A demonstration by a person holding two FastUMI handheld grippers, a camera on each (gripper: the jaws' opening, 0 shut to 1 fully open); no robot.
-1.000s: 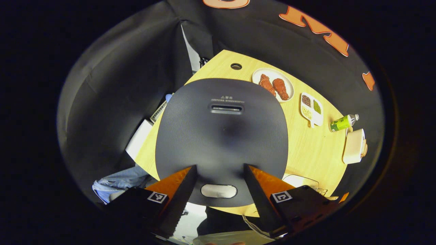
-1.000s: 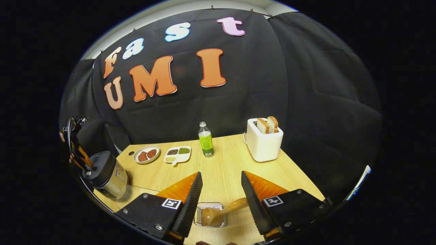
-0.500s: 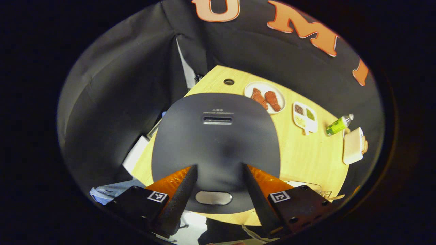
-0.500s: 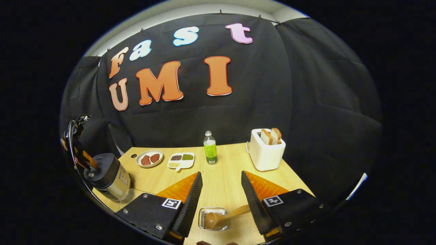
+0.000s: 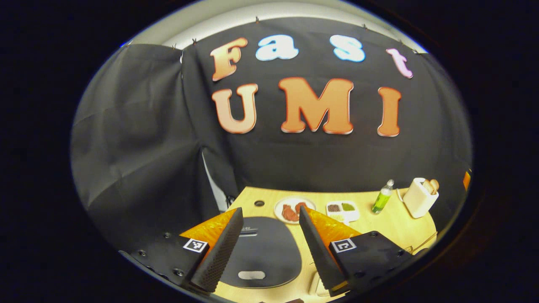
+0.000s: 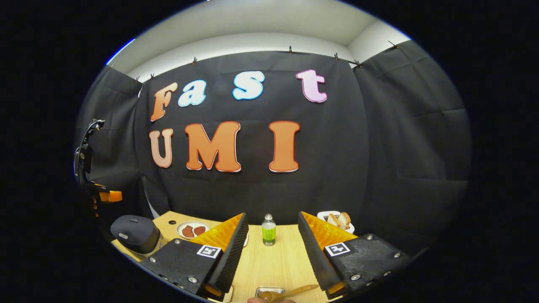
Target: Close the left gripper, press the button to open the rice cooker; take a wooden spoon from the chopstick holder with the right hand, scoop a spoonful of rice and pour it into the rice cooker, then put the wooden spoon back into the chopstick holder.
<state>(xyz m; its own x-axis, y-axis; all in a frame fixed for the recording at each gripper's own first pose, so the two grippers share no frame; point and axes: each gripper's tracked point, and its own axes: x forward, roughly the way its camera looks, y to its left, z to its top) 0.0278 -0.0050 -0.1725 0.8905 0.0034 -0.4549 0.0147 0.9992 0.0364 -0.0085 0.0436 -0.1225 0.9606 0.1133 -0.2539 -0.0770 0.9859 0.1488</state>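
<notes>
The chopstick holder [image 6: 270, 291] sits at the near edge of the table [image 6: 273, 261] with the wooden spoon [image 6: 290, 292] lying across it, bowl inside; whether anything else is in it can't be told. The round plate [image 5: 293, 209] carries two reddish-brown pieces, the divided dish [image 5: 342, 210] dark and green grains, the toaster [image 5: 418, 197] two bread slices — the green bottle [image 6: 268, 229] stands upright mid-table, its label too small to read. The rice cooker [image 5: 262, 254] stands at the table's left corner, lid down, pale button [image 5: 251, 275] at its front; the small lid print is illegible. The left gripper [image 5: 268, 216] hovers above it, jaws spread, touching nothing. The right gripper [image 6: 271, 222] is likewise parted and empty above bare tabletop
</notes>
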